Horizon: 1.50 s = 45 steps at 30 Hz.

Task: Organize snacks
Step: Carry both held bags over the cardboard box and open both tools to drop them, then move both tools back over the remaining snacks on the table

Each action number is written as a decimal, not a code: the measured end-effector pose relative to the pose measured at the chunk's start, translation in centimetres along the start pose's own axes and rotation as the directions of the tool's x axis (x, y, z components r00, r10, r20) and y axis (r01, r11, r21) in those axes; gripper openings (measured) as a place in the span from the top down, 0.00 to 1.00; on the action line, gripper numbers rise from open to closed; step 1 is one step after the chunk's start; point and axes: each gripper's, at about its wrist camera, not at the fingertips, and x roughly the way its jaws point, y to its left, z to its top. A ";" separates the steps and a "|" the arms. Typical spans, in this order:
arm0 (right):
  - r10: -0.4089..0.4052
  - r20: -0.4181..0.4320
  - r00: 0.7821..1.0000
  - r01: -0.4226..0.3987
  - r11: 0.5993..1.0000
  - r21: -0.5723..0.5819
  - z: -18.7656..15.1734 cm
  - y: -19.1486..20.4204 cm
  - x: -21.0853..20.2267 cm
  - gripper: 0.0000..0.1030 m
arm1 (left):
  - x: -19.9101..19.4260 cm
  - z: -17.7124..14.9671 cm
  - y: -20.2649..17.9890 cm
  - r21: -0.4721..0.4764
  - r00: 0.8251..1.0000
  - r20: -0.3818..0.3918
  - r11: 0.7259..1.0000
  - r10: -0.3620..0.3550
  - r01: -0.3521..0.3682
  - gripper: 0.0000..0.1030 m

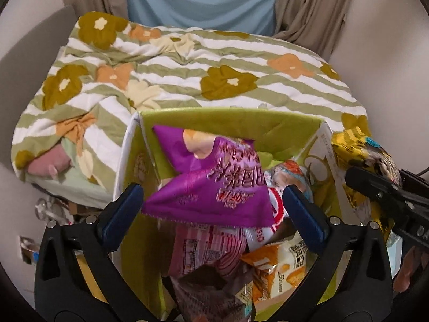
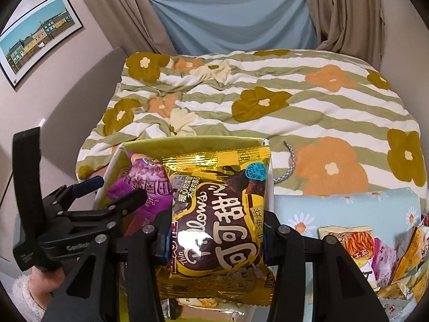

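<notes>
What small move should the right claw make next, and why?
Probably carry the yellow snack packet forward over the green box and release it. The right claw is shut on the packet; the left claw is open, the purple packet loose over the box.

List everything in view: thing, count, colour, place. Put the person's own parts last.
purple snack bag: one, purple, over the box opening between the open left fingers, untouched
yellow snack bag: one, yellow and brown, clamped in the right gripper
box: one, green inside, on the bed
snacks in box: several, orange, pink, brown
loose snacks: several, mixed colours, on the pillow at right
pillow: one, pale blue with daisies
blanket: one, green-striped, flowered
picture: one, on the wall
curtains: beige
left gripper: black, blue pads
right gripper: black
hand: one, white fuzzy sleeve
</notes>
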 end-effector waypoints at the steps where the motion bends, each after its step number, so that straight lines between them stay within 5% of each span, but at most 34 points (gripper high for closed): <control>1: -0.001 -0.004 1.000 0.001 1.000 -0.001 0.0 0.0 0.1 0.58 | -0.1 -0.3 0.0 -0.002 1.000 -0.003 1.000 0.000 0.000 0.00; 20: 0.048 -0.062 0.997 -0.053 0.995 -0.085 3.5 1.6 4.1 0.54 | -3.9 -3.3 0.0 -0.052 0.994 0.003 0.992 0.111 -0.111 0.00; 22: 0.058 -0.071 0.996 -0.065 0.994 -0.092 3.6 1.8 4.8 0.38 | -3.7 -3.3 0.2 -0.060 0.994 0.000 0.992 0.109 -0.109 0.00; 23: 0.059 -0.073 0.996 -0.066 0.993 -0.096 3.6 1.8 4.9 0.15 | -3.6 -3.3 0.3 -0.064 0.994 -0.002 0.992 0.108 -0.108 0.00; 24: 0.060 -0.073 0.995 -0.068 0.993 -0.099 3.5 1.9 4.9 0.02 | -3.4 -3.4 0.3 -0.067 0.994 -0.005 0.992 0.107 -0.107 0.00; 35: 0.051 -0.062 0.997 -0.062 0.979 -0.193 2.4 2.8 3.7 0.01 | -3.5 -3.4 0.2 -0.061 0.995 0.009 0.993 0.100 -0.100 0.00; 45: 0.062 0.007 0.998 -0.060 0.985 -0.163 2.2 3.6 -1.0 0.01 | -7.7 -3.4 -0.4 -0.030 0.993 0.071 0.995 0.092 -0.090 0.00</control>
